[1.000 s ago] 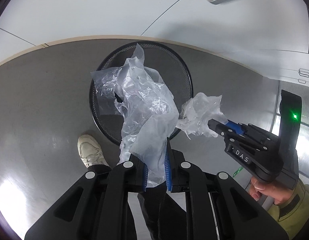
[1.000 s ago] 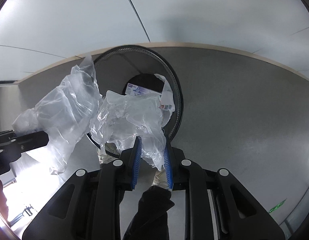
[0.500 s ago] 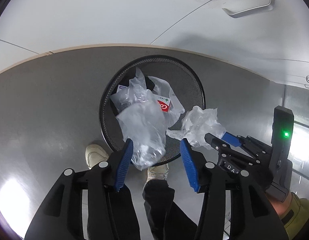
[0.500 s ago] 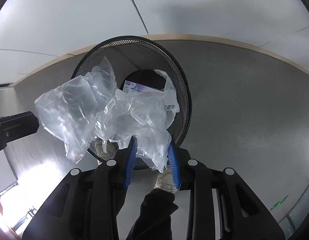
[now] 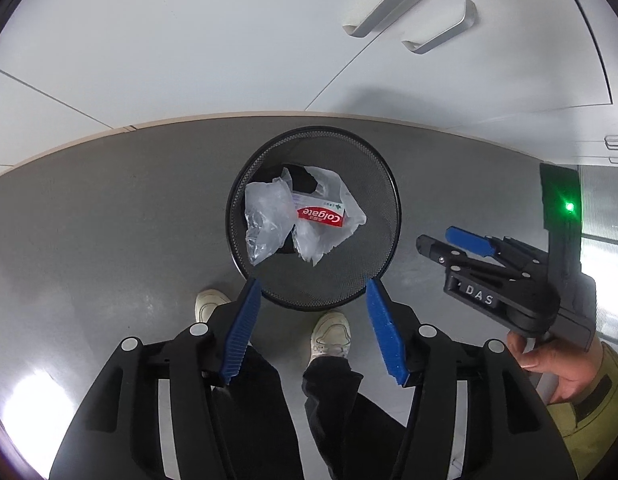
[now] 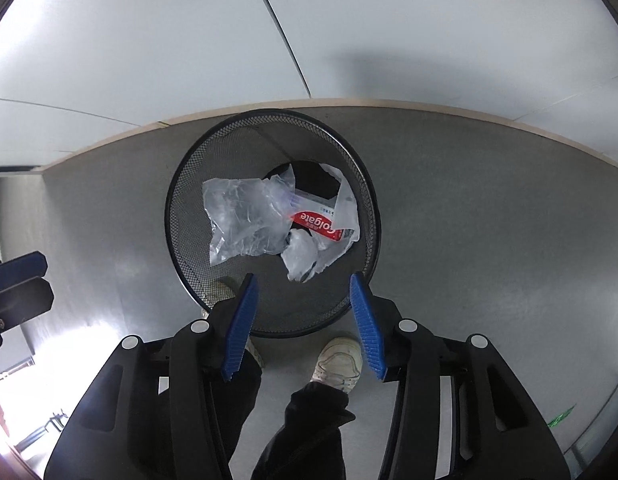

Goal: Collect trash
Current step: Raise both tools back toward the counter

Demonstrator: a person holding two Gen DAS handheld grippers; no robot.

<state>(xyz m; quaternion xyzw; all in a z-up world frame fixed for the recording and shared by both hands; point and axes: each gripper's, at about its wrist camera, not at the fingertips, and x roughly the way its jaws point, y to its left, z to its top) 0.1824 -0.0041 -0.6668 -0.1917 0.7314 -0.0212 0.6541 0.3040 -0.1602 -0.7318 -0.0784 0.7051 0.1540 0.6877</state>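
Note:
A black mesh wastebasket [image 5: 373, 280] stands on the grey floor below both grippers; it also shows in the right wrist view [image 6: 181, 248]. Inside lie crumpled clear plastic bags [image 5: 267, 220] [image 6: 245, 220] and a red Colgate box [image 5: 321, 214] [image 6: 317, 223]. My left gripper [image 5: 311, 284] is open and empty above the basket's near rim. My right gripper [image 6: 301, 280] is open and empty above the near rim too; it shows from the side in the left wrist view [image 5: 437, 240], right of the basket.
White cabinet doors with metal handles [image 5: 379, 4] rise behind the basket, above a beige plinth [image 6: 429, 106]. The person's white shoes [image 5: 331, 330] [image 6: 339, 364] and dark trousers stand just in front of the basket.
Both grippers have opened and let go of their plastic bags, which have dropped into the basket. Both grippers have risen, so the basket looks smaller.

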